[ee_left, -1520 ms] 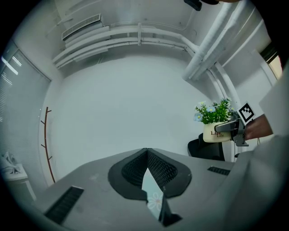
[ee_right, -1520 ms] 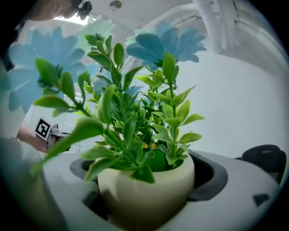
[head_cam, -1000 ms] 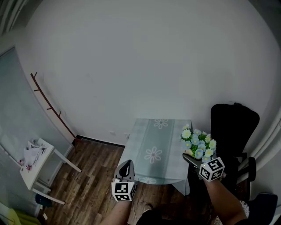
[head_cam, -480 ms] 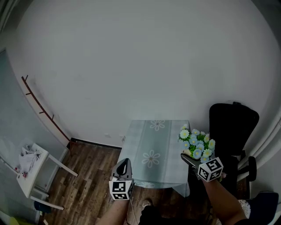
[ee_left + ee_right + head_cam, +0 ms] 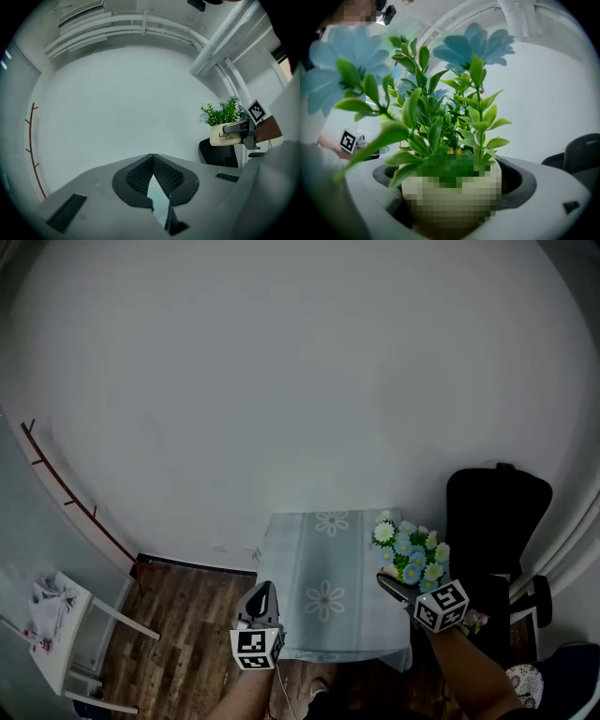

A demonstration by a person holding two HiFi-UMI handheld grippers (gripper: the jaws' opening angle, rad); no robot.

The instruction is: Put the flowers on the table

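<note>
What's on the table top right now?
Only its pale daisy-print cloth shows on the table; nothing stands on it. The flowers, gripped by the right hand-held gripper, overlap its right edge and hide that strip, so what lies there can't be seen.

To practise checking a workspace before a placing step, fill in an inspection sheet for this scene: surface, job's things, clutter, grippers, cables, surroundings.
Surface: table, pale flower-print top, bare.
Job's things: flowers in a cream pot, held in the air by the table's right edge.
Clutter: nothing seen.
Grippers: left hand-held gripper shut, empty; right hand-held gripper shut on the pot.
Cables: nothing seen.
Surroundings: black chair right of the table; white side table at left; wood floor; white wall.
</note>
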